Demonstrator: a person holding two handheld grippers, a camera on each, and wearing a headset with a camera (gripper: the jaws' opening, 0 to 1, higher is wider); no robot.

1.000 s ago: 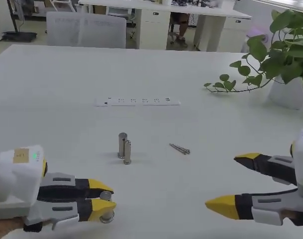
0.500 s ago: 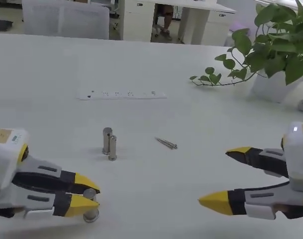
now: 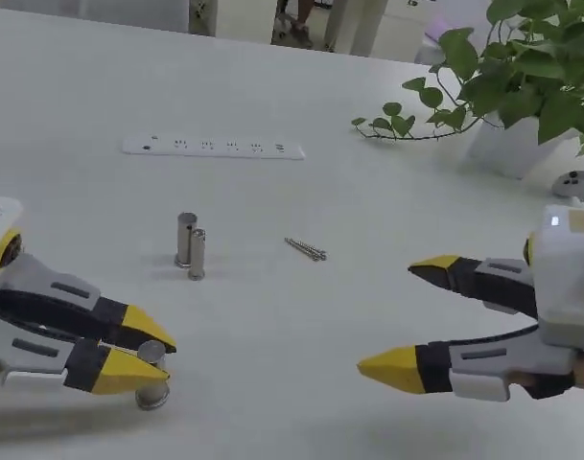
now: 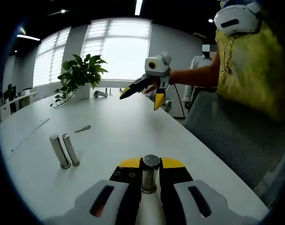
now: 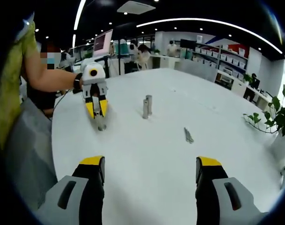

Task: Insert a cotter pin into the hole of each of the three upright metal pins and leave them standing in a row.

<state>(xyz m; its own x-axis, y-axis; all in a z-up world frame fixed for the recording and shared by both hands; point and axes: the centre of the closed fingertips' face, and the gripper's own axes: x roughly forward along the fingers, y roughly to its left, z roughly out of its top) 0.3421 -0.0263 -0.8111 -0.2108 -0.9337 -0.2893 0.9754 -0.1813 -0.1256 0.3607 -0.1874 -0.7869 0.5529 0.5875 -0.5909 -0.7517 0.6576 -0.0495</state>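
Two upright metal pins (image 3: 191,245) stand touching side by side on the white table; they also show in the left gripper view (image 4: 63,150) and the right gripper view (image 5: 146,107). A third metal pin (image 3: 152,377) stands on the table at the near left, with my left gripper (image 3: 143,356) shut on it; the pin's top (image 4: 150,162) sits between the yellow tips. Several cotter pins (image 3: 306,250) lie in a small bundle right of the two pins. My right gripper (image 3: 407,314) hovers open and holds nothing at the near right.
A white power strip (image 3: 213,148) lies beyond the pins. A potted plant (image 3: 522,77) stands at the far right, with a small white device (image 3: 577,182) beside it. Bare table (image 3: 301,383) lies between the grippers.
The head camera has tilted, so the whole picture shifted up and left. Relative to the two standing pins, both grippers and the held pin keep nearly the same places.
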